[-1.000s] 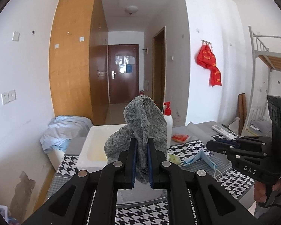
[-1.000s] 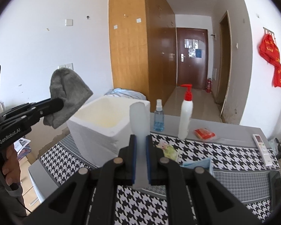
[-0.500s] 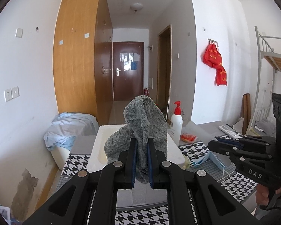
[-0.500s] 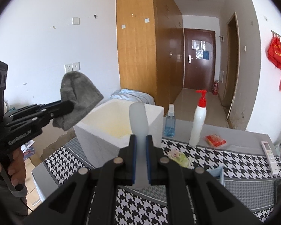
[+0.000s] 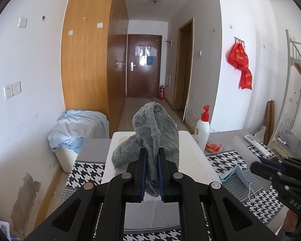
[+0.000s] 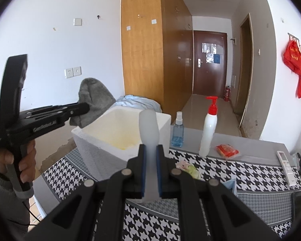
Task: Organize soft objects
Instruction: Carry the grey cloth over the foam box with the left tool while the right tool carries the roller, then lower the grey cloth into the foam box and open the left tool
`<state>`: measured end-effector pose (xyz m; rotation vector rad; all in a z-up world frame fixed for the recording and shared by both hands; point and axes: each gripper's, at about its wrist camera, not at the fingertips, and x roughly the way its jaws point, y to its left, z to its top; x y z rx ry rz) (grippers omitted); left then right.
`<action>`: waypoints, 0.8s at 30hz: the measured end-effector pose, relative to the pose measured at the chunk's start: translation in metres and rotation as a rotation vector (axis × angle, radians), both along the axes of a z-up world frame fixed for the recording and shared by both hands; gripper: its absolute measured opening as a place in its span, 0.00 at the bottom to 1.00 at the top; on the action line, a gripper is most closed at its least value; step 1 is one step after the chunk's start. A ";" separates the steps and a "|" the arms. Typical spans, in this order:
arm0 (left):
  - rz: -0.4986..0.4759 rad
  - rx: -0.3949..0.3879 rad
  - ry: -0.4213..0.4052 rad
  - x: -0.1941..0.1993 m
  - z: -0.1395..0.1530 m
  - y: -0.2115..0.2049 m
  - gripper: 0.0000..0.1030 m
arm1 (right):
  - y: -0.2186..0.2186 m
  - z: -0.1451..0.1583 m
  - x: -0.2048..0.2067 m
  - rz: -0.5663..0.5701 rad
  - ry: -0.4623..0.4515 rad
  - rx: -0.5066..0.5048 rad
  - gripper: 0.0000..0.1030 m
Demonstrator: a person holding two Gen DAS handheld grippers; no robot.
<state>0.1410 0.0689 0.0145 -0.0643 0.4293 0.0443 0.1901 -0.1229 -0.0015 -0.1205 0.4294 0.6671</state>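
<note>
My left gripper (image 5: 151, 156) is shut on a crumpled grey towel (image 5: 152, 132), held in the air just before the near rim of an open white foam box (image 5: 192, 150). From the right wrist view the same left gripper (image 6: 84, 107) and grey towel (image 6: 94, 98) hang at the left of the foam box (image 6: 94, 146). My right gripper (image 6: 150, 154) is shut on a pale translucent soft tube (image 6: 149, 128) that stands up between its pads. In the left wrist view the right gripper (image 5: 256, 165) shows at the right edge.
On the houndstooth tablecloth (image 6: 240, 172) stand a blue spray bottle (image 6: 177, 134) and a white pump bottle (image 6: 208, 130). A red packet (image 6: 226, 150), a remote (image 6: 286, 162), a blue face mask (image 5: 238, 174) and a small green packet (image 6: 190, 168) lie nearby. Bundled blue cloth (image 5: 74, 128) lies left.
My left gripper carried the grey towel toward the foam box, which now sits centred behind it. The right gripper kept still with the tube.
</note>
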 end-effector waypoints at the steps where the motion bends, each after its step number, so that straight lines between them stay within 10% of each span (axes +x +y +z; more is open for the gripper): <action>1: 0.001 -0.002 0.010 0.002 0.000 0.000 0.10 | 0.000 0.000 0.000 -0.003 0.001 0.000 0.12; 24: -0.003 0.008 0.120 0.044 -0.006 0.000 0.12 | -0.014 -0.002 0.000 -0.077 0.006 -0.020 0.12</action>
